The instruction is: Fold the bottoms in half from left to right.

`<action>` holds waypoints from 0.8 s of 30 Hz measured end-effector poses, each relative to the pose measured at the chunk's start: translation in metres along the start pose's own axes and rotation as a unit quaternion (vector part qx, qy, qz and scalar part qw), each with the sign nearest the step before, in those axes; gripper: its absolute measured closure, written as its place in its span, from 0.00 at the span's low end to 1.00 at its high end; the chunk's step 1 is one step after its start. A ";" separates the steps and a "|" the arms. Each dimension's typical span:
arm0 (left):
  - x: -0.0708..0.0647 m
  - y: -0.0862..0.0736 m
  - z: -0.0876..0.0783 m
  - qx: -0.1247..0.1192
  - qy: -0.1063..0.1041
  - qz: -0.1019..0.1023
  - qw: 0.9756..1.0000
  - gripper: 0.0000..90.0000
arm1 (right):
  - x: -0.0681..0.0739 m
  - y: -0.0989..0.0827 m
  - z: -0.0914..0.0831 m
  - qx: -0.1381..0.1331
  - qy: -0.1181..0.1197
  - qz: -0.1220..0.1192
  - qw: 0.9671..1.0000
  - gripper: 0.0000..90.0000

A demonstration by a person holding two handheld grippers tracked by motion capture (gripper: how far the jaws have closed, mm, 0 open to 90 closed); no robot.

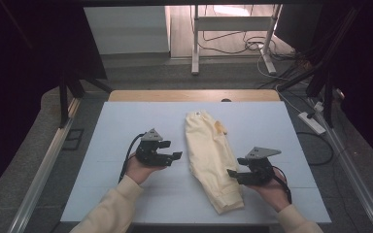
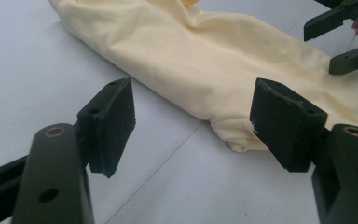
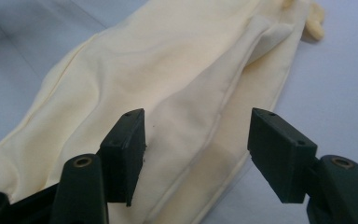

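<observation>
A pale yellow folded garment (image 1: 211,158) lies lengthwise on the white table (image 1: 126,121), its near end toward the person. My left gripper (image 1: 177,156) hovers just left of it, open, nothing between its jaws; in the left gripper view the garment (image 2: 214,60) lies beyond the gripper (image 2: 193,123). My right gripper (image 1: 233,173) sits at the garment's right edge, open, its jaws over the cloth without pressing it. In the right gripper view the garment (image 3: 168,93) stretches away under the gripper (image 3: 196,154). The right gripper (image 2: 342,39) also appears at the top right of the left gripper view.
A wooden strip (image 1: 194,95) borders the table's far edge. Beyond it stand a white desk frame (image 1: 233,29) and floor cables (image 1: 272,63). A power strip (image 1: 312,122) lies on the floor at the right. Metal rails (image 1: 43,170) run along both sides.
</observation>
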State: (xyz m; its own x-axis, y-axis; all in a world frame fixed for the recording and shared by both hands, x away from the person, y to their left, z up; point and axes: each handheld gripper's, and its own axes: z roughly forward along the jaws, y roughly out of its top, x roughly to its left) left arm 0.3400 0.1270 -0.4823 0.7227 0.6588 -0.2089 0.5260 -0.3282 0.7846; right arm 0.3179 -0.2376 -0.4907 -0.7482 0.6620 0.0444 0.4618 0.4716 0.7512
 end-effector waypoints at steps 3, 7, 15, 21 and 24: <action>0.000 0.000 0.001 0.001 0.000 0.000 1.000 0.34 | 0.001 0.000 0.003 0.006 0.000 0.003 1.000 0.41; -0.001 0.000 0.003 0.005 -0.001 0.004 1.000 0.34 | 0.000 -0.001 0.010 0.025 -0.003 0.009 1.000 0.39; -0.001 0.000 0.003 0.005 -0.001 0.004 1.000 0.34 | -0.005 -0.010 0.022 0.081 -0.009 0.038 0.996 0.40; -0.001 0.000 0.004 0.005 -0.001 0.004 1.000 0.34 | -0.004 -0.012 0.020 0.092 -0.002 0.052 0.994 0.47; -0.001 0.000 0.004 0.007 -0.002 0.005 1.000 0.34 | -0.002 -0.013 0.019 0.094 0.015 0.064 0.993 0.62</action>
State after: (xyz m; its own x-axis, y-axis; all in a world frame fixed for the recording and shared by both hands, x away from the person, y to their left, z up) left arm 0.3415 0.1236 -0.4843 0.7299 0.6525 -0.2038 0.5251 -0.3443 0.7783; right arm 0.3225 -0.2345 -0.5128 -0.6904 0.7071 0.1529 0.6323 0.4870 0.6025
